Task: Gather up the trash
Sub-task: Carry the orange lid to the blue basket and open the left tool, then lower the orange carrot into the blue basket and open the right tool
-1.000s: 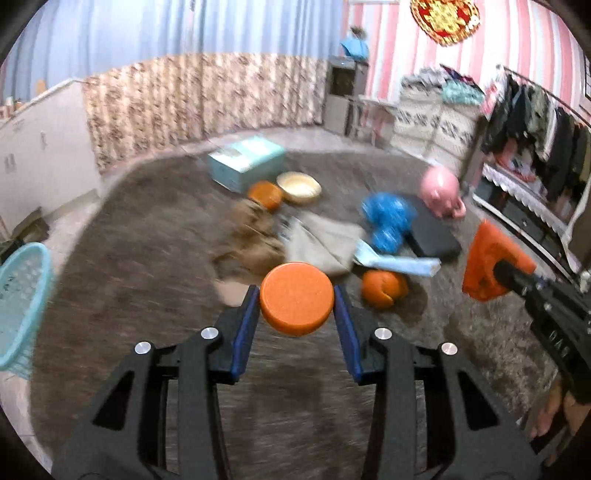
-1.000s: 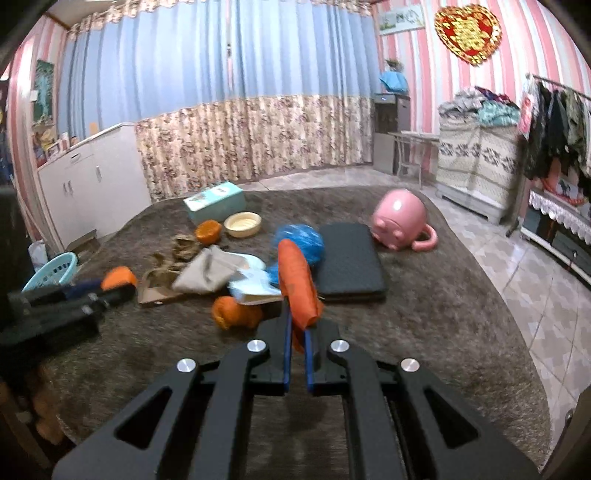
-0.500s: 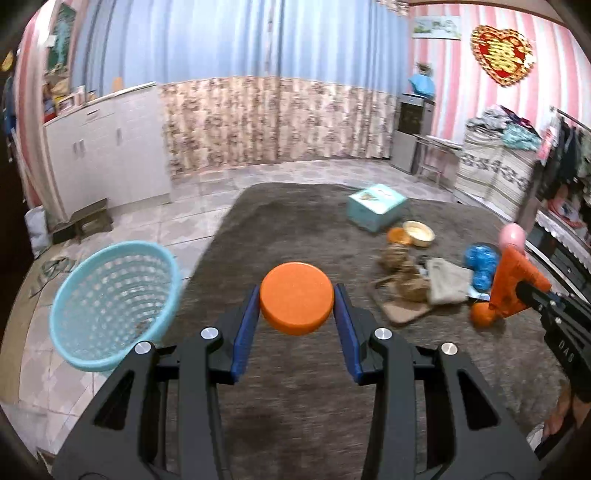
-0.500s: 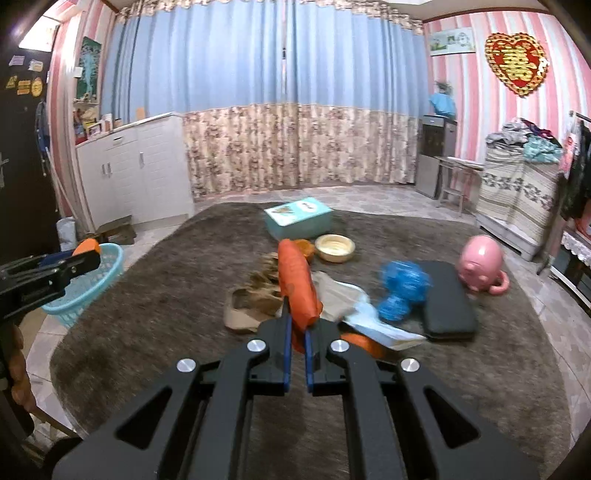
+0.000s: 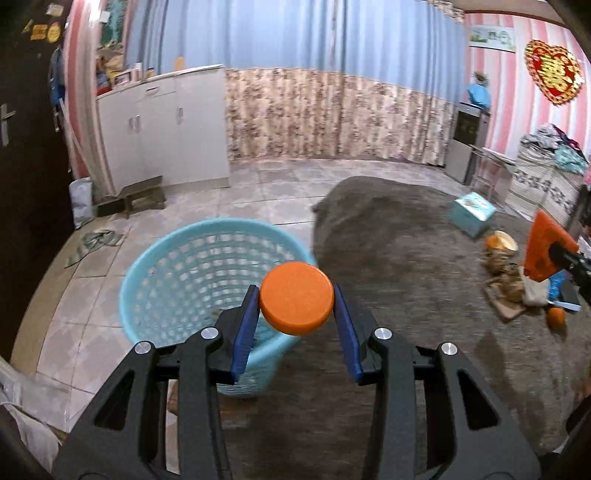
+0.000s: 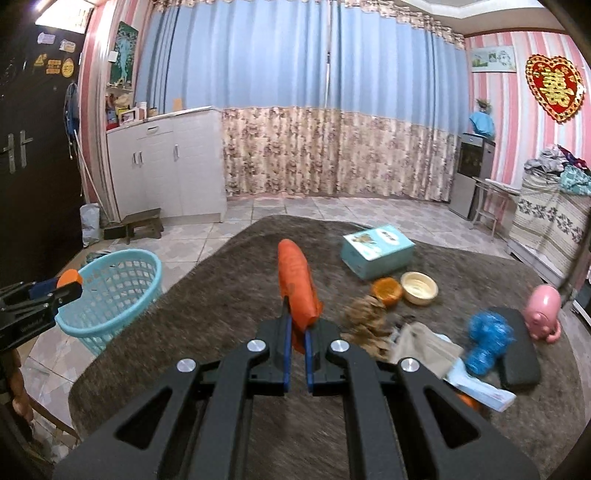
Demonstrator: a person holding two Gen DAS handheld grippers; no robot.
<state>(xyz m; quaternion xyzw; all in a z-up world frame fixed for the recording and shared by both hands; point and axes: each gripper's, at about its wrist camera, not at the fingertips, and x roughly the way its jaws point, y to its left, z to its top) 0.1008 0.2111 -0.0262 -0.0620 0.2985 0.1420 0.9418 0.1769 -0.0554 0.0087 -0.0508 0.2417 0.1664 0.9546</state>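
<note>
Orange disc (image 5: 296, 303), turquoise lattice basket (image 5: 192, 266), dark brown rug (image 5: 406, 240)

The room is evenly lit from overhead, with a bright ceiling panel (image 6: 64, 16) glaring at upper left. Shadows on the rug (image 6: 229, 295) are soft. Both views bulge and go black at the corners. Motion smears the basket (image 5: 207, 266) and the clutter at right.

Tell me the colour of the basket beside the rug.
Light blue, with a lattice of holes in its wall. The basket shows best in the left wrist view.
</note>
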